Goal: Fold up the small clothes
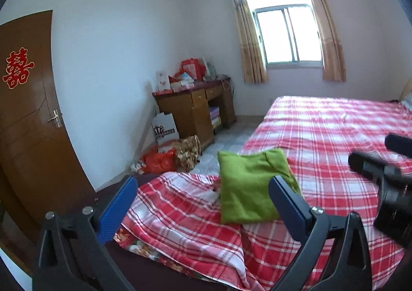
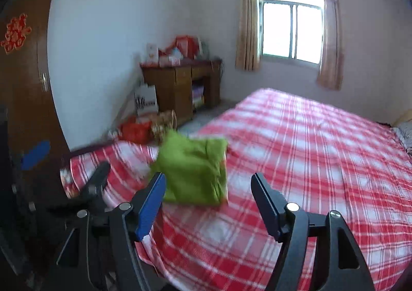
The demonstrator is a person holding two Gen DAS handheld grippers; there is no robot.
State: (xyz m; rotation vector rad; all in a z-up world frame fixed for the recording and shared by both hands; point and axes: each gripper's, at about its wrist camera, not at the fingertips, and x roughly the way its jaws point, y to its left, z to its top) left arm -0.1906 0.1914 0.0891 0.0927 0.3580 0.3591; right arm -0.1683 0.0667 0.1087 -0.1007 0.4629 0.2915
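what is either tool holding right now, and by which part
Nothing. Both the left tool and right tool are open and empty; the folded green cloth garment lies free on the bed.

A small green garment [image 1: 251, 188] lies folded into a compact, roughly square bundle on the red-and-white plaid bedsheet [image 1: 322, 141], near the corner of the bed at its foot end. Its surface is mostly smooth with a few soft creases. In the right wrist view, which is blurred, layered edges show along its right side [image 2: 191, 168].
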